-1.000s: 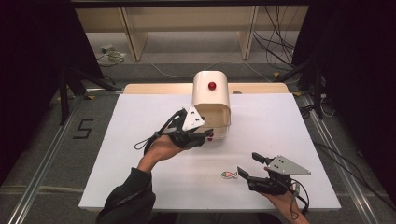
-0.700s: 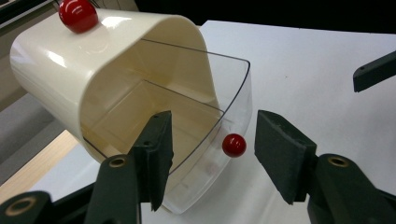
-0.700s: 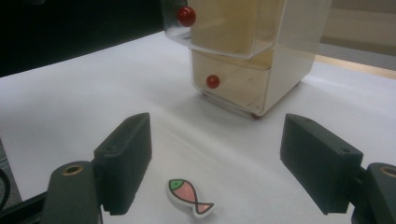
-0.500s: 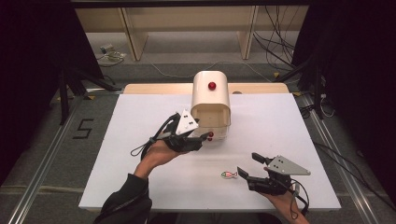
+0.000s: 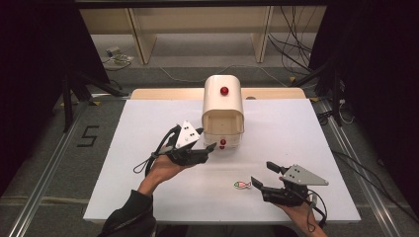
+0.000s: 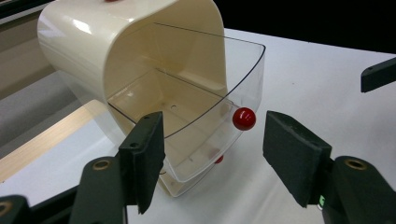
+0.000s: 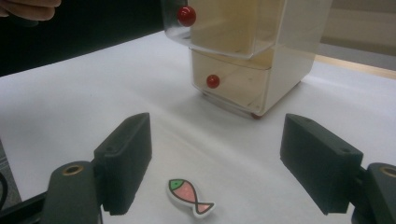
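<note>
Left gripper view: the left gripper (image 6: pixel 212 163) is held wide apart, empty, before the drawer (image 6: pixel 201 116) — its red knob (image 6: pixel 243 118) could be overshot, nudging the cabinet (image 5: pixel 223 111). The right gripper (image 7: pixel 215 165), also spread wide, is poised over the fish piece (image 7: pixel 190 196) on the table (image 5: pixel 148 123) — it could be knocked aside.

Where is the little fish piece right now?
The fish piece lies flat on the white table, just left of the right gripper, in front of the cream drawer box.

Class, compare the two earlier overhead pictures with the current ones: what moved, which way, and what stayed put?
The left gripper drew back slightly from the cream drawer box, toward the person, jaws open near the upper drawer's red knob. That clear upper drawer stands pulled out. Unchanged: the right gripper, open on the table, the fish sticker and the box.
</note>
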`<state>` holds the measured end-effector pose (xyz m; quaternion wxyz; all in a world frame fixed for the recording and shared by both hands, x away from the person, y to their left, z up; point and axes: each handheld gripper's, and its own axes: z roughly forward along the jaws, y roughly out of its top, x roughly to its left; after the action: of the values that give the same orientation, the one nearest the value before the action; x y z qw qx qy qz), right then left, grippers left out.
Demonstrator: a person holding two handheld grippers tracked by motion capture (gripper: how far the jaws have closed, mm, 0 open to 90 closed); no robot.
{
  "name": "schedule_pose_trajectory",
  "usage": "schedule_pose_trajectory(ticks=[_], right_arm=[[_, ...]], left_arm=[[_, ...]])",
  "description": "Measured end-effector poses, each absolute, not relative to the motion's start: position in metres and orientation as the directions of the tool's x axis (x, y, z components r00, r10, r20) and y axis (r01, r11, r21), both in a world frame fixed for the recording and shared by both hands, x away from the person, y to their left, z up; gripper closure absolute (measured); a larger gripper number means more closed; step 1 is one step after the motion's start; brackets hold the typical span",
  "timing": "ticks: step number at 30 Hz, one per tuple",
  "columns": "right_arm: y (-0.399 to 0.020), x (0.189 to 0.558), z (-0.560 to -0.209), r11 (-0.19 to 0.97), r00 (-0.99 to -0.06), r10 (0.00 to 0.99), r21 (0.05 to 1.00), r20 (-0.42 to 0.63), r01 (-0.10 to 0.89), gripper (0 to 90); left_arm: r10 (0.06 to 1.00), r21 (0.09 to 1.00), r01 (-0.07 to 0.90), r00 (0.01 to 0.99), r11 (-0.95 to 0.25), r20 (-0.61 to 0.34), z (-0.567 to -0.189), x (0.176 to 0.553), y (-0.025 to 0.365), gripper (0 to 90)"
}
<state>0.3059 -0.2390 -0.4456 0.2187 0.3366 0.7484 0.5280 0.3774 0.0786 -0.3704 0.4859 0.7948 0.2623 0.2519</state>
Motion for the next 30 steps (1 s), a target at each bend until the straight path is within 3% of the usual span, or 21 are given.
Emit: schedule_pose_trajectory(ticks=[10, 30], right_arm=[[-0.239, 0.305, -0.445, 0.217, -0.679, 0.733, 0.938, 0.027, 0.271, 25.6], [-0.239, 0.305, -0.445, 0.220, -0.680, 0.732, 0.936, 0.027, 0.274, 25.6]], left_arm=[[0.675, 0.924, 0.176, 0.729, -0.341, 0.110, -0.376, 0.371, 0.086, 30.4], [0.704, 0.954, 0.162, 0.707, -0.251, 0.065, -0.389, 0.355, 0.101, 26.3]])
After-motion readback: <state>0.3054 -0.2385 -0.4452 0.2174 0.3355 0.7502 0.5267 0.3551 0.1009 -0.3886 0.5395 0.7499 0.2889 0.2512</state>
